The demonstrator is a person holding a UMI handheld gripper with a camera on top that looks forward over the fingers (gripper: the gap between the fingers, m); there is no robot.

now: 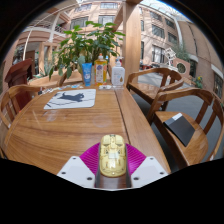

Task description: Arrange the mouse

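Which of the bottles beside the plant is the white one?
The white bottle, at the row's end nearest the wooden post, beside the yellow bottle; the gripper holds the mouse.

A round wooden table carries everything here. A white mouse pad lies flat on it, with a dark mouse on top. Behind the pad stand a potted green plant and some bottles, close together.
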